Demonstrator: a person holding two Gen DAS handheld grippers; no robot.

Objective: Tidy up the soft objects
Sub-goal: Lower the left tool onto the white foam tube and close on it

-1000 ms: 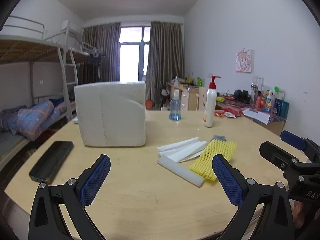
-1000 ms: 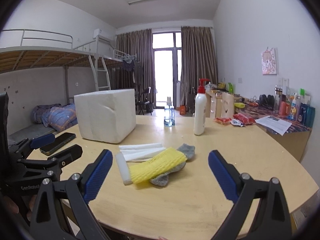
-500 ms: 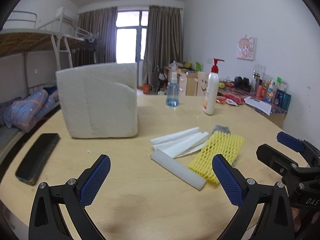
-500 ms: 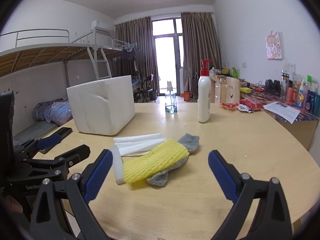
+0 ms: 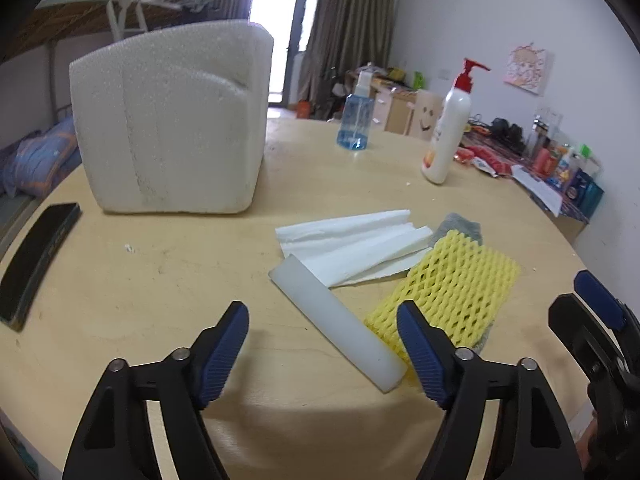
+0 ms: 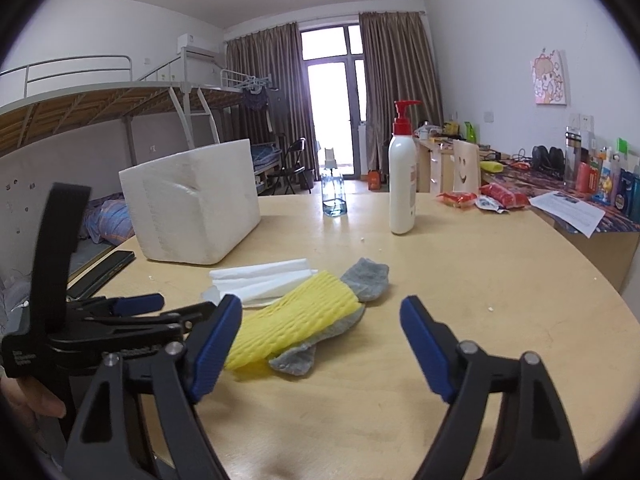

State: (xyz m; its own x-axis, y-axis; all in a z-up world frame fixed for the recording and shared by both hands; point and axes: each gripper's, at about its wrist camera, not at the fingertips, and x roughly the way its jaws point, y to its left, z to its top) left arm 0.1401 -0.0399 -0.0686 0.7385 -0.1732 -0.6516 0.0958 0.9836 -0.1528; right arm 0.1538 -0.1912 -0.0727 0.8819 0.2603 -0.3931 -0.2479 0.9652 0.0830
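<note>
Yellow foam net (image 5: 448, 292) over grey sock (image 6: 366, 278)

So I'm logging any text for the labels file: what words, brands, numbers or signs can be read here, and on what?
No text can be read for certain.
Left gripper, print on its body: too blurred to read.
White pump bottle, orange label: too small to read.
Printed paper sheet on the side desk: too small.
Bottles and boxes along the wall: labels too small.
Wooden board: a smiley face drawing, no words.
Wall picture: a cartoon, no legible text.
</note>
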